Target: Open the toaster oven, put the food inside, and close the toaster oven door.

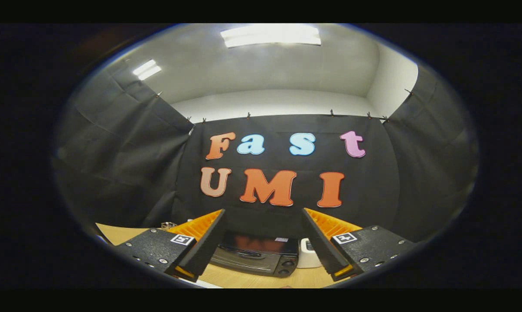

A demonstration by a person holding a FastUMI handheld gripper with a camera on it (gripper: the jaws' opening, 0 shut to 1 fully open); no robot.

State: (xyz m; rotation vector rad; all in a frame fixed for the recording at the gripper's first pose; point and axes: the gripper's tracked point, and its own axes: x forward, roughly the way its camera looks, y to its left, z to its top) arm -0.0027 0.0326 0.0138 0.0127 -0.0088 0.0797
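Toaster oven [256,258] door closed, on wooden table [248,279], beyond the wide-open, empty claw [262,232]

Black cloth [126,143] is hanging on three sides, clipped [331,113] along its top edge. White wall [269,104] and grey ceiling [261,65] are showing above. Two ceiling lights [270,35] are glowing. A wooden tabletop [122,234] is lying below.

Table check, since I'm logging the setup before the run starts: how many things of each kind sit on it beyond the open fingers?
Toaster oven, door shut: 1
White object beside it, too hidden to identify: 1
Small metal item on the table, too small to identify: 1
Total: 3
The gripper is open, holding nothing.
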